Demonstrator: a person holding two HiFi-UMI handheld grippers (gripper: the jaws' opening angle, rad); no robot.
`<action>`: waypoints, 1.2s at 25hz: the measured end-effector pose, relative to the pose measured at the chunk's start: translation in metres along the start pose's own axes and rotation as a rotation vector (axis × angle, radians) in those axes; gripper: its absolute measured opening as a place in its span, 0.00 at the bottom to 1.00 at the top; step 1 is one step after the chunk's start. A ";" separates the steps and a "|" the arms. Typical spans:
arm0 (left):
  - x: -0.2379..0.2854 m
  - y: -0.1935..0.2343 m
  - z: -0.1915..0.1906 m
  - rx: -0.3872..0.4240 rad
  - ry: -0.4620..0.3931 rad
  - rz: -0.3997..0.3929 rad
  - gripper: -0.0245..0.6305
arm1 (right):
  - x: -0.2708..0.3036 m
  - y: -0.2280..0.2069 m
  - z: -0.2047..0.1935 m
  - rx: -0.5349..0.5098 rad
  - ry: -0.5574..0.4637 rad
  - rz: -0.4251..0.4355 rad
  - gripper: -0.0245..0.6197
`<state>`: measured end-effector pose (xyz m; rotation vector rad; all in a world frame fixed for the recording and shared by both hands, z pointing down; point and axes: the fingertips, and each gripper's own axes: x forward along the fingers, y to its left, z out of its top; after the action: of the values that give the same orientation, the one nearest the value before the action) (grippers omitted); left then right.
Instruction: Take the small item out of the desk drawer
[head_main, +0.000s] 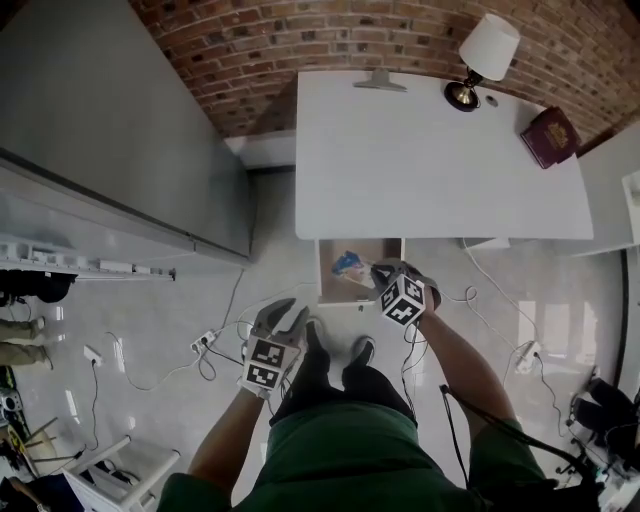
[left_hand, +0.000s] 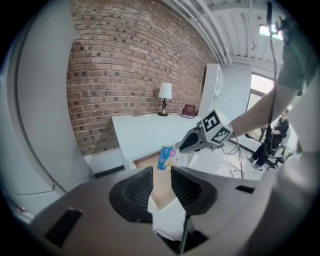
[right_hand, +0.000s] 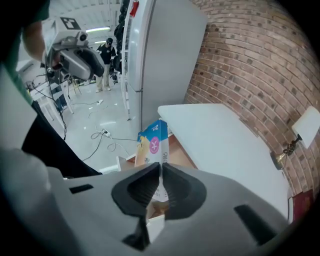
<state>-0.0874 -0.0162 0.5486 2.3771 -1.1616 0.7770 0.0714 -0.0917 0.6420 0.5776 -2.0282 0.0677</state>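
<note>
A small blue packet (head_main: 347, 264) with a pink spot stands upright over the open wooden drawer (head_main: 386, 254) under the white desk's (head_main: 430, 160) front edge. My right gripper (head_main: 378, 273) is shut on the packet's lower edge; in the right gripper view the packet (right_hand: 152, 144) rises out of the pinched pads (right_hand: 176, 186). The left gripper view shows the same packet (left_hand: 165, 157) at the right gripper's tip (left_hand: 181, 147). My left gripper (head_main: 288, 315) hangs open and holds nothing, to the left of the drawer and nearer the person.
A lamp (head_main: 484, 56) and a dark red book (head_main: 548, 136) sit at the desk's far right. A tall grey cabinet (head_main: 100, 130) stands to the left. Cables and a power strip (head_main: 205, 342) lie on the floor. The person's shoes (head_main: 362, 350) stand just before the drawer.
</note>
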 end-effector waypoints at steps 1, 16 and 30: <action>-0.002 0.002 0.002 0.001 -0.002 0.004 0.20 | -0.003 -0.003 0.003 0.017 -0.005 -0.002 0.08; -0.004 0.036 0.029 0.000 -0.035 0.027 0.20 | -0.010 -0.062 0.033 0.448 -0.098 0.037 0.08; -0.006 0.066 0.025 -0.024 -0.016 0.053 0.20 | 0.025 -0.104 0.048 0.971 -0.168 0.203 0.08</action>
<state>-0.1356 -0.0646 0.5317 2.3457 -1.2377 0.7583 0.0664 -0.2060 0.6183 0.9768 -2.1287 1.2042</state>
